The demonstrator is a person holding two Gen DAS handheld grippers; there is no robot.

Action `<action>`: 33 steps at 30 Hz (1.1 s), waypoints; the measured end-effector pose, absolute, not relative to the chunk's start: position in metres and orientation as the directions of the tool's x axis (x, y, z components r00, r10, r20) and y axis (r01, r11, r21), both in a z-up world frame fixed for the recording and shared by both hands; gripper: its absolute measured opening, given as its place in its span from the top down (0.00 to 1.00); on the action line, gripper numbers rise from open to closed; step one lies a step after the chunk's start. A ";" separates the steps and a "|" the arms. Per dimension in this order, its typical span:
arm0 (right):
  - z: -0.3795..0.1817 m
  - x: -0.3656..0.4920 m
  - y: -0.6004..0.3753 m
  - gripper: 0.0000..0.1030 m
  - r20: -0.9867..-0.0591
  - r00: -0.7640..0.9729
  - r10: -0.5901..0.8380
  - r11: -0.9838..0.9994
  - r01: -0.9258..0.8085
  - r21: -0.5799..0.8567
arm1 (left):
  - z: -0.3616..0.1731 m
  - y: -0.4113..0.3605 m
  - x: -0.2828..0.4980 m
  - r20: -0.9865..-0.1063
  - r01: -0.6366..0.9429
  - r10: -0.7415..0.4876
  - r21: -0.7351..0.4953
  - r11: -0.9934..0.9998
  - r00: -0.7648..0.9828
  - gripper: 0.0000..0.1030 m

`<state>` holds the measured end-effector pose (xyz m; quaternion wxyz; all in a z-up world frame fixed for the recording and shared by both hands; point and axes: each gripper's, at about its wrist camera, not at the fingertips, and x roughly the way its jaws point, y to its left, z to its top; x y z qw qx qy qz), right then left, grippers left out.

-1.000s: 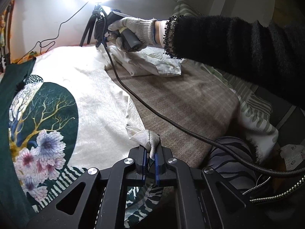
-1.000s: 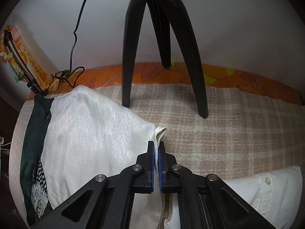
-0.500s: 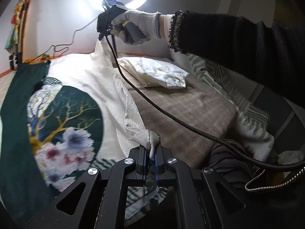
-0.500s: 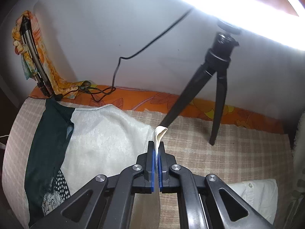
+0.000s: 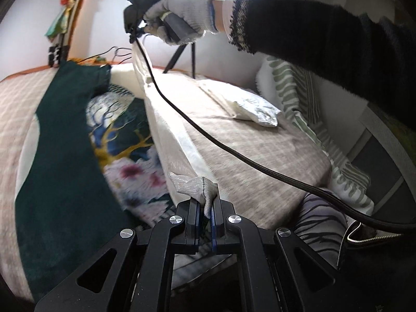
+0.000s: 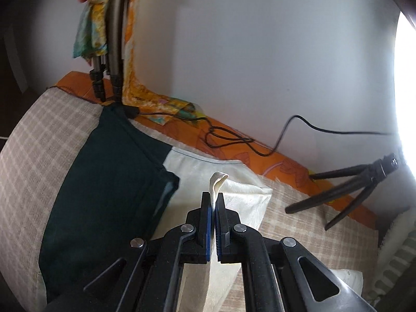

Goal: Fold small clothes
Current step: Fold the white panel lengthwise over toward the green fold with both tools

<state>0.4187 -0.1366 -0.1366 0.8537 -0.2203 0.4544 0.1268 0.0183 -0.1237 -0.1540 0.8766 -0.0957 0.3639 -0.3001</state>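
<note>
A small garment (image 5: pixel 65 161), dark green and cream with a tree-and-flower print, lies on a checked bed cover (image 5: pixel 249 145). My left gripper (image 5: pixel 205 209) is shut on a near corner of its cream edge and holds it up. My right gripper (image 6: pixel 213 202) is shut on the far corner of the same cream edge (image 6: pixel 244 200); in the left wrist view it hangs high in a gloved hand (image 5: pixel 182 18). The cream edge stretches raised between the two grippers, over the printed part.
A folded white garment (image 5: pixel 247 104) lies on the cover to the right. A black tripod (image 6: pixel 351 195) and a ring light stand by the far wall. A black cable (image 5: pixel 234 153) trails across the cover. Striped bedding (image 5: pixel 306 104) lies at the right edge.
Both grippers have lifted the cream edge off the cover and carried it leftward over the print. The right gripper rose well above the bed.
</note>
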 end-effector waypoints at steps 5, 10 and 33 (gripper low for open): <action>-0.151 0.408 -0.085 1.00 -0.832 0.555 -0.001 0.817 -0.479 -0.322 | -0.164 -0.112 0.015 -0.590 0.422 -0.581 -0.401 0.813 0.560 0.96; -0.164 0.405 -0.053 1.00 -0.836 0.548 -0.004 0.788 -0.513 -0.340 | -0.170 -0.106 0.011 -0.598 0.408 -0.576 -0.407 0.817 0.558 0.96; -0.214 0.337 -0.169 0.86 -0.899 0.261 0.353 0.885 -0.406 0.230 | -0.170 -0.098 0.006 -0.621 0.375 -0.552 -0.405 0.834 0.557 0.86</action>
